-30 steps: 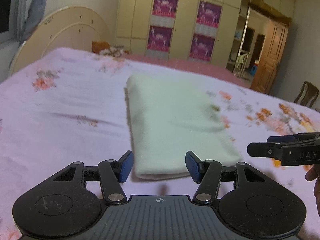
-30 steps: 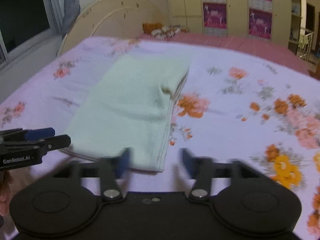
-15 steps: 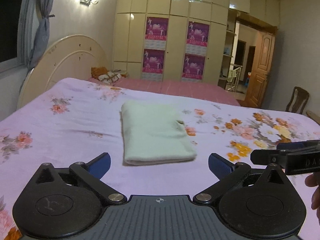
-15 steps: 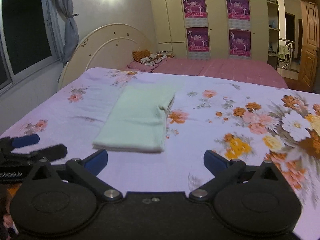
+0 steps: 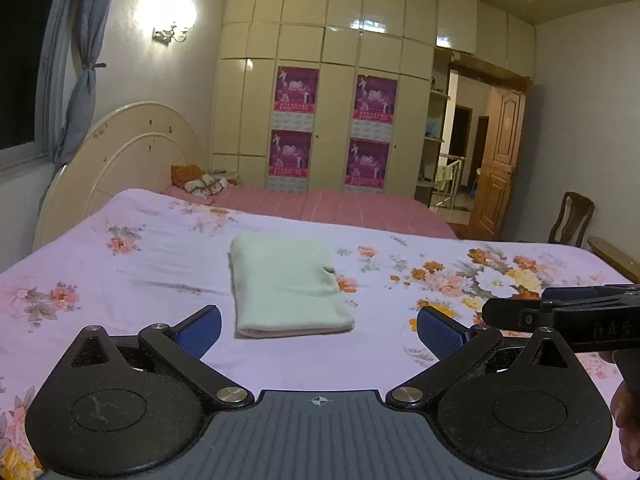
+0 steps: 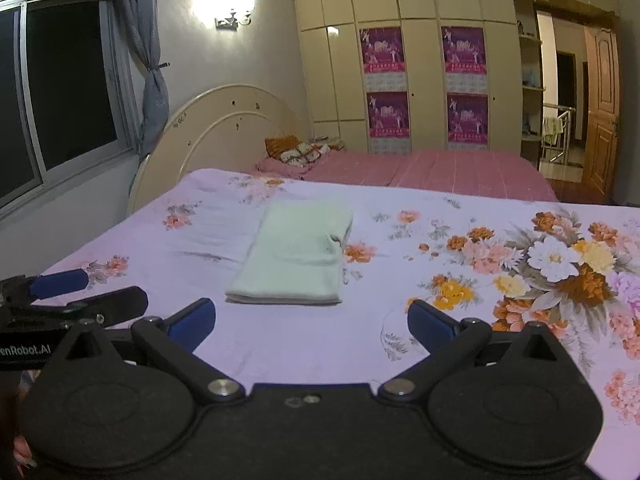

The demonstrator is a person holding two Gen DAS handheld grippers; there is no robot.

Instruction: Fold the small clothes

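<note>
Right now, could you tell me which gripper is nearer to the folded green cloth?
Left, marginally. The left gripper faces the cloth near edge head-on; the right gripper sits alongside, cloth slightly to its left.

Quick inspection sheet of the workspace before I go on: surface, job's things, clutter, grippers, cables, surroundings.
Surface: bed with lilac floral sheet, slightly creased.
Job's things: pale green cloth, folded into a rectangle, lying flat on the sheet; one corner at its right edge looks tucked unevenly.
Clutter: pillows or bundled fabric by the headboard, away from the cloth.
Grippers: left gripper and right gripper both open, jaws wide, nothing between them, short of the cloth.
Cables: nothing seen.
Surroundings: wardrobe with posters, window, lit wall lamp, open door, chair.
</note>
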